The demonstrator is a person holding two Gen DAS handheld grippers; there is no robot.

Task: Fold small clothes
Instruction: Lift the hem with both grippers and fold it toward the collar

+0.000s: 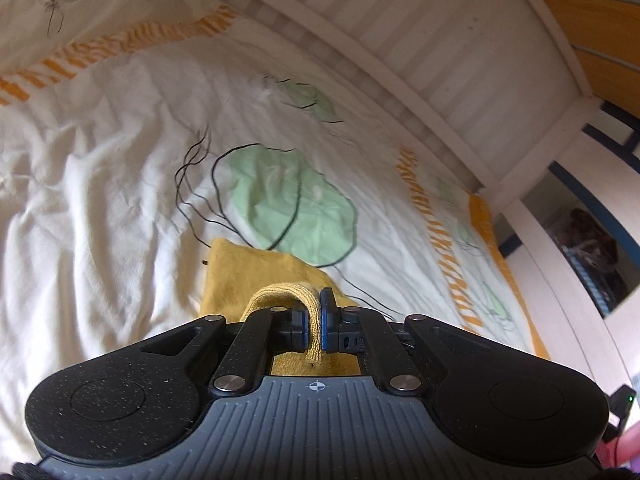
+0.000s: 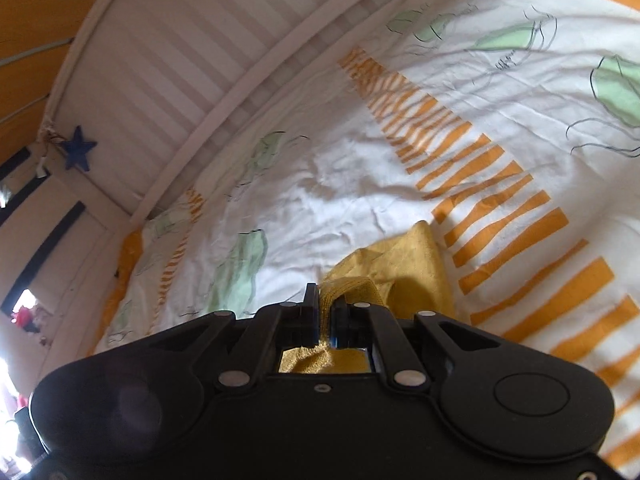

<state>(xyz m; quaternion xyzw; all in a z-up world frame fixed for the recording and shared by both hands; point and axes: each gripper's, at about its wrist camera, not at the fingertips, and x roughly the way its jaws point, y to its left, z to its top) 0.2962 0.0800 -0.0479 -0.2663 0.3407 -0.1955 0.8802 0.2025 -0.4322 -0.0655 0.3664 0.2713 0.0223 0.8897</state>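
A small mustard-yellow garment (image 1: 244, 276) hangs over the bed cover, held at two places. In the left wrist view my left gripper (image 1: 314, 320) is shut on a ribbed yellow strap of it, which loops over the left finger and hangs down between the blue pads. In the right wrist view my right gripper (image 2: 325, 316) is shut on another ribbed edge of the same yellow garment (image 2: 416, 264), whose body spreads ahead and to the right of the fingers. The lower part of the garment is hidden beneath both grippers.
The bed cover (image 1: 120, 184) is white with green blobs, black line drawings and orange stripes, and is wrinkled. A white slatted bed rail (image 1: 400, 48) runs along the far side. A blue star (image 2: 78, 148) hangs on the bedpost, with white cupboard doors (image 2: 44, 216) behind it.
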